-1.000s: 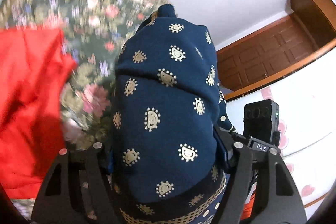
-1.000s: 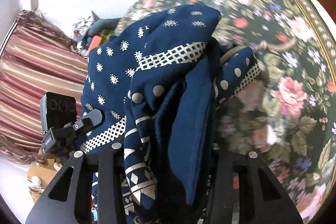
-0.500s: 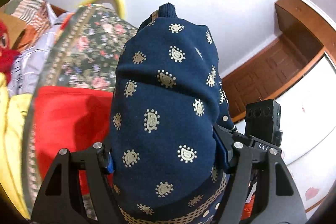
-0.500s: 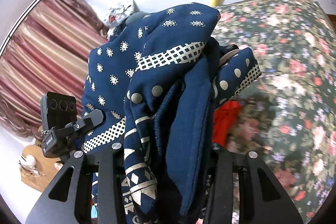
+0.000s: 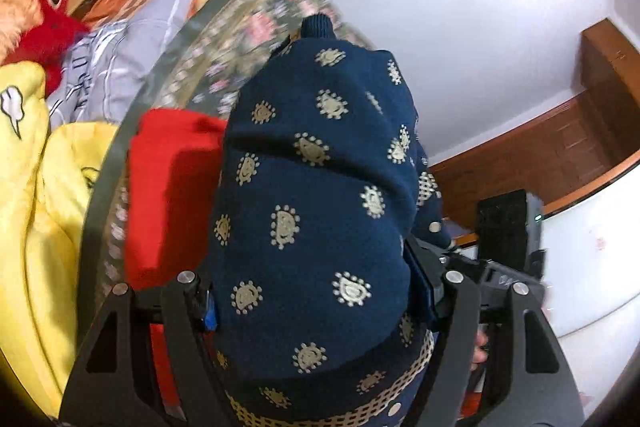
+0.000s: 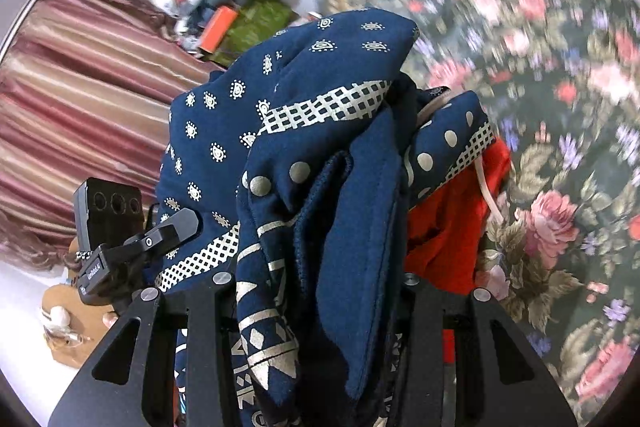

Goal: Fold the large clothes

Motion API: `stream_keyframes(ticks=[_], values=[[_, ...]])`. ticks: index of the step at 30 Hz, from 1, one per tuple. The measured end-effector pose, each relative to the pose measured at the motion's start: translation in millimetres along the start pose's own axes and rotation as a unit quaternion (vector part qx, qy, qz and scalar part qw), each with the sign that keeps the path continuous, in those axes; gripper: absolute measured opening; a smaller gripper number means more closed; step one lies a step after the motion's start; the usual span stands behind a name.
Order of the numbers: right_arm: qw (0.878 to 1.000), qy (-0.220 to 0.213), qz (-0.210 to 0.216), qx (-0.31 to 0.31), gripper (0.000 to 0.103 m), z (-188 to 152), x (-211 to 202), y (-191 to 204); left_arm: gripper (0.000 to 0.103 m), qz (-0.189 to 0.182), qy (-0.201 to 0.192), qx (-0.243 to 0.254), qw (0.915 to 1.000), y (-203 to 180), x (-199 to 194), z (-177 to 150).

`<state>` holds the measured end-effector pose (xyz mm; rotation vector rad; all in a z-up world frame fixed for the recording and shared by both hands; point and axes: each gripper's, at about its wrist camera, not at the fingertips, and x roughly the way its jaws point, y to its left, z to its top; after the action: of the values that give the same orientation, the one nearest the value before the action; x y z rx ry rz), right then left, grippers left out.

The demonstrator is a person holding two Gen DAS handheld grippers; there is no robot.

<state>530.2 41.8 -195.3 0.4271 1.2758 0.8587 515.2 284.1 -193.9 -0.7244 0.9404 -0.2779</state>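
Both grippers are clamped on the same navy printed garment (image 5: 316, 211), and from my seat that bundle fills most of each wrist view. My left gripper (image 5: 316, 291) has its two black fingers pressed against the sides of a thick, rounded wad of the cloth, dark blue with cream paisley dots and a checked cream band along the near edge; the wad bulges up and away from the jaws, ending in a small ribbed knob at the far top. My right gripper (image 6: 316, 283) grips a narrower, bunched section of the navy garment (image 6: 320, 147), where I can see folds, a checked band, round dots, a triangle border close to the fingers and a pale drawstring (image 6: 488, 187) hanging on the right side. The garment is lifted off the bed, held between the two tools. Behind it, just beyond the fingers, lies a red garment (image 5: 168, 187) on the dark floral bedspread (image 6: 560, 67), which spreads to the right and far side in the right view and looks smeared by motion. To the left in the left view I see yellow fabric (image 5: 44, 195), a grey pillow (image 5: 120, 59) and a red plush toy (image 5: 44, 7) farther off. In the right view a striped pink curtain (image 6: 80, 107) hangs at left, with a clutter of things (image 6: 240, 15) piled far beyond the cloth.
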Motion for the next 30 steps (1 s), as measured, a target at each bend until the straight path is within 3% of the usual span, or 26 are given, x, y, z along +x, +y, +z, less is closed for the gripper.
stream_keyframes(ticks=[2, 6, 7, 12, 18, 25, 30], values=[[1.0, 0.014, -0.001, 0.028, 0.038, -2, 21, -23, 0.071, 0.034, 0.014, -0.009, 0.9993, 25, 22, -6], [0.998, 0.014, 0.044, 0.03, 0.04, -8, 27, -41, 0.073, -0.023, 0.01, -0.035, 0.9991, 55, 33, -15], [0.999, 0.016, 0.038, 0.015, 0.041, -9, 25, -38, 0.073, -0.021, 0.01, -0.029, 0.9993, 54, 32, -15], [0.999, 0.013, -0.016, -0.031, 0.044, -16, 15, -27, 0.074, 0.038, 0.005, 0.027, 0.9989, 28, 26, -19], [0.994, -0.025, -0.082, -0.065, 0.046, -36, -10, -15, 0.075, 0.103, -0.019, 0.059, 0.9927, 2, 2, -40], [0.974, -0.057, -0.178, -0.13, 0.046, -66, -38, 1, 0.074, 0.153, -0.031, 0.119, 0.9805, -23, -32, -89], [0.959, -0.099, -0.211, -0.16, 0.046, -85, -73, 27, 0.074, 0.196, -0.045, 0.162, 0.9662, -48, -54, -123]])
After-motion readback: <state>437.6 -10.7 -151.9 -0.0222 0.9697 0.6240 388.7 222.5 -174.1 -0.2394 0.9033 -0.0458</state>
